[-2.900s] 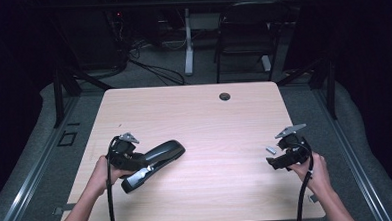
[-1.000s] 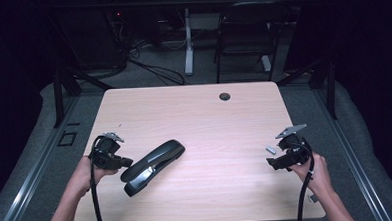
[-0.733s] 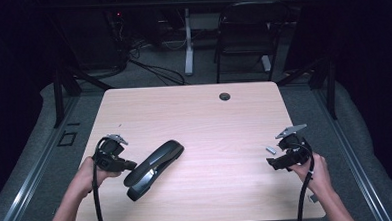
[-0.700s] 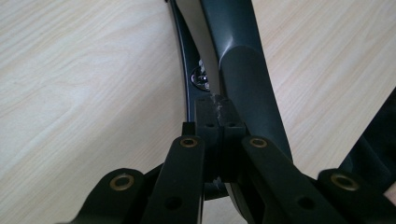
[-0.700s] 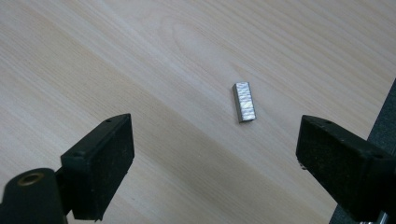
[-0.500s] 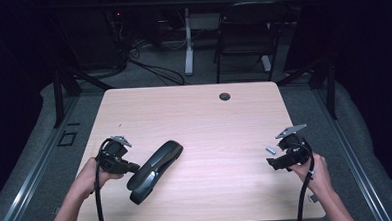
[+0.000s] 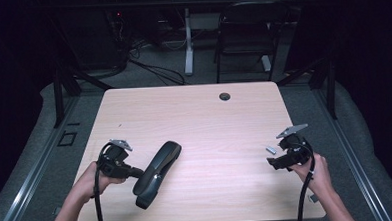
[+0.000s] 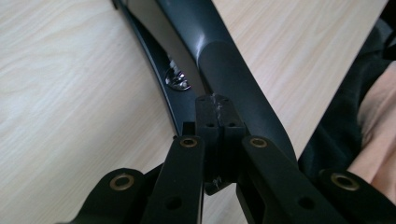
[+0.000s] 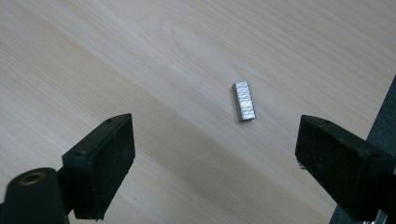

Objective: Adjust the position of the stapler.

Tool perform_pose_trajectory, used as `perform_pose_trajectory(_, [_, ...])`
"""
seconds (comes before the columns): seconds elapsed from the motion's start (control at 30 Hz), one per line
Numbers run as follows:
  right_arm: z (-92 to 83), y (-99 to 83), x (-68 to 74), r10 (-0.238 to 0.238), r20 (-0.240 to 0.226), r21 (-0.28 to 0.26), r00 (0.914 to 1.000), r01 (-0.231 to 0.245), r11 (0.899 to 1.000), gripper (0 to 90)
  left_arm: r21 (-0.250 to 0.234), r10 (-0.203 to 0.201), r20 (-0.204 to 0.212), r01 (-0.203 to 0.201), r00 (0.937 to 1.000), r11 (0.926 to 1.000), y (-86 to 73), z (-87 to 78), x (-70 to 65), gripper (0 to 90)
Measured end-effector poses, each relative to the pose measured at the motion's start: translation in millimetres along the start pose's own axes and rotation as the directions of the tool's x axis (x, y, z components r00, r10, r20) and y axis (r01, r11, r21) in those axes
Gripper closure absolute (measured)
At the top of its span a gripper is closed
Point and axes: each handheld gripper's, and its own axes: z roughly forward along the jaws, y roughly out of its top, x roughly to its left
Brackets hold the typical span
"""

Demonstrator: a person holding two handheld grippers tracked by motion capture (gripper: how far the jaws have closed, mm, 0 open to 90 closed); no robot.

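At the worktop's (image 7: 194, 105) near left, my left gripper (image 7: 134, 171) has its fingers clenched together, tips against the side of the black stapler (image 7: 157, 171), which lies flat and angled. At far right, my right gripper (image 7: 272, 162) stands released, a staple strip (image 9: 244, 101) lying just beyond its fingers.

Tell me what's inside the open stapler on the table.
The black stapler lies opened; between its arms shows a dark channel with a shiny metal piece. Whether staples sit inside cannot be seen. The left gripper, shut, covers the part nearest its fingers.
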Motion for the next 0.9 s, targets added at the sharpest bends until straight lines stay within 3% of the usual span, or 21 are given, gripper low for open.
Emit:
perform_pose_trajectory(0.3, [-0.1,0.9,1.8,0.000,-0.008,0.006,1.0000,0.000,1.000,12.3,-0.029,0.054,0.012,-0.054,0.9985,0.9981,11.0,12.6,-20.3,90.0])
perform_pose_trajectory(0.67, [-0.9,1.1,1.9,-0.001,-0.001,0.005,1.0000,0.001,1.000,12.9,-0.041,0.059,0.032,-0.058,0.9978,0.9975,11.8,16.9,-23.8,90.0])
perform_pose_trajectory(0.9, [-1.7,0.5,1.1,0.003,-0.002,0.003,1.0000,-0.003,1.000,13.0,-0.006,0.055,0.033,-0.055,0.9979,0.9985,8.5,16.9,-24.2,90.0])
